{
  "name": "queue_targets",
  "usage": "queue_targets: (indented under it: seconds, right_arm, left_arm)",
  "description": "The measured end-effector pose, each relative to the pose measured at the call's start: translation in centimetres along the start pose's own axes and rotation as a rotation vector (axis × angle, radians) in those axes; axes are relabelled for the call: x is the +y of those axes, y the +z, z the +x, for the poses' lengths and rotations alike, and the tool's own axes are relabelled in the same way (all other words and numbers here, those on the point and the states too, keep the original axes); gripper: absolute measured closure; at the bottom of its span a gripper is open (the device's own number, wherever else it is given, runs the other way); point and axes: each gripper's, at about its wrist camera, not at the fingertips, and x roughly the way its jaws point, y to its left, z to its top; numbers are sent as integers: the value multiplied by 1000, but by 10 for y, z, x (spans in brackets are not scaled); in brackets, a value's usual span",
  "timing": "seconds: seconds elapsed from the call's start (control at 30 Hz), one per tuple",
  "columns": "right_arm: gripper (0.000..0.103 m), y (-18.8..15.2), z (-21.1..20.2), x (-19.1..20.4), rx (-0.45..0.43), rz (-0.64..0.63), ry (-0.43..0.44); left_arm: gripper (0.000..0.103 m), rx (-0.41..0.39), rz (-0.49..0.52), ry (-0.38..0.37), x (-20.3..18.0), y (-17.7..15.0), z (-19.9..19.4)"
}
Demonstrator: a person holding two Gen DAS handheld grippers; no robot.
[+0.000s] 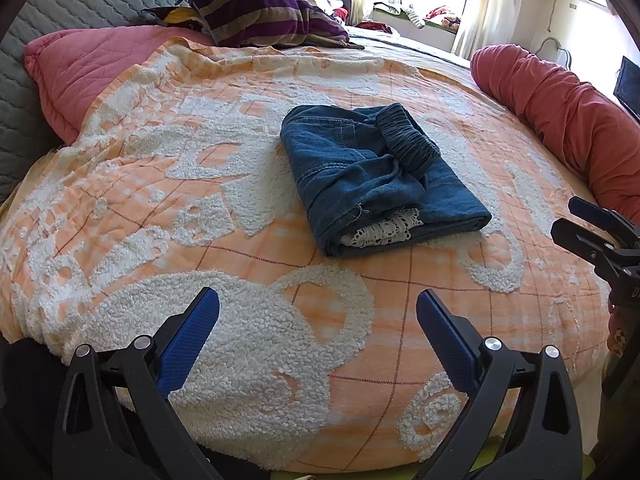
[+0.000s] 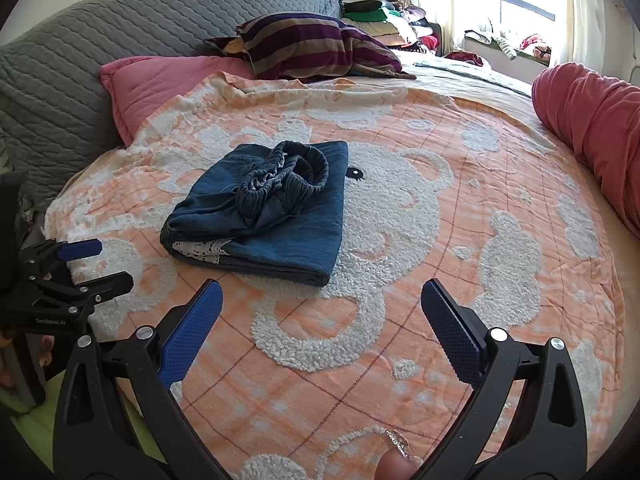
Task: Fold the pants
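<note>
My left gripper [image 1: 318,310] hangs over the near edge of the bed with its blue-padded fingers [image 1: 188,344] spread wide and nothing between them. My right gripper [image 2: 322,302] does the same, jaws wide apart and empty, above the orange-and-white fleece blanket [image 2: 460,240] that covers the bed. The folded denim pants [image 1: 372,176] lie in a compact bundle near the middle of that blanket, well apart from both grippers, with the gathered elastic waistband [image 2: 288,178] bunched on top and a strip of white lace trim [image 1: 382,226] showing at the near edge of the fold. In the right wrist view my left gripper shows at the left edge, and white lettering on its black body reads something like "GenRobot.AI", though it is small and blurred. Toward the head of the bed sit a pink quilted pillow [image 2: 160,88] and a purple-striped pillow [image 1: 260,16]; a red bolster [image 1: 568,120] runs along the far right edge.
</note>
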Motion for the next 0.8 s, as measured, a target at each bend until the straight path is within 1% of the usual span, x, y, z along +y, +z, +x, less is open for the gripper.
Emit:
queue_targets:
  seconds: [0.8]
  right_arm:
    - [9,-2,2,-1,4,4,-1]
  left_arm:
    - [5,-3,0,1,0,0,-1]
